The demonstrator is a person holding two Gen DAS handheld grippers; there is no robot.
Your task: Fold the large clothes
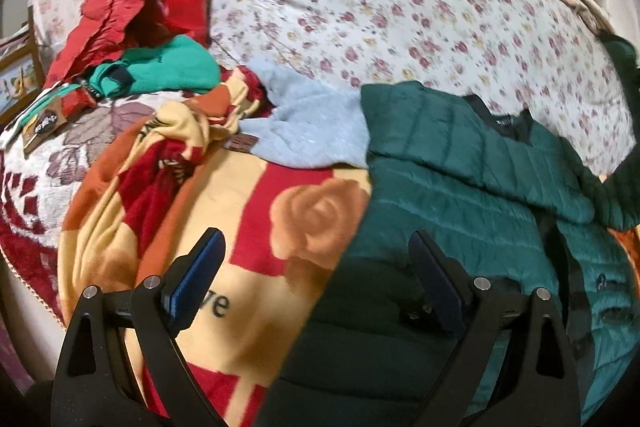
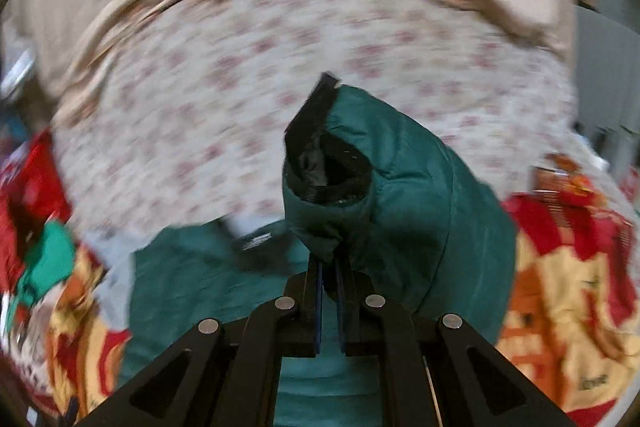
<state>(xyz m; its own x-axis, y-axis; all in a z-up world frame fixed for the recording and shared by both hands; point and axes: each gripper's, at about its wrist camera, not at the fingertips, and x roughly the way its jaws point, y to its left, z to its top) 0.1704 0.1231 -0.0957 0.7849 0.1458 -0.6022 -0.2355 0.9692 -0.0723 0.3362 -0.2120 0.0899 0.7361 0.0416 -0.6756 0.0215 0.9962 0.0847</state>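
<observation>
A dark green quilted jacket (image 1: 472, 187) lies spread on the bed, its black collar toward the floral sheet. My left gripper (image 1: 316, 247) hovers open above the jacket's lower left edge with nothing between its fingers. In the right wrist view, my right gripper (image 2: 329, 263) is shut on a sleeve of the green jacket (image 2: 400, 195). The sleeve is lifted, and its black-lined cuff (image 2: 328, 167) gapes toward the camera. The rest of the jacket lies below the sleeve, and that view is blurred by motion.
A rose-patterned red and yellow blanket (image 1: 256, 227) lies under the jacket on the left. A grey garment (image 1: 308, 123), a bright green garment (image 1: 168, 67) and a red jacket (image 1: 108, 15) are piled beyond it. The floral bed sheet (image 1: 400, 19) stretches behind.
</observation>
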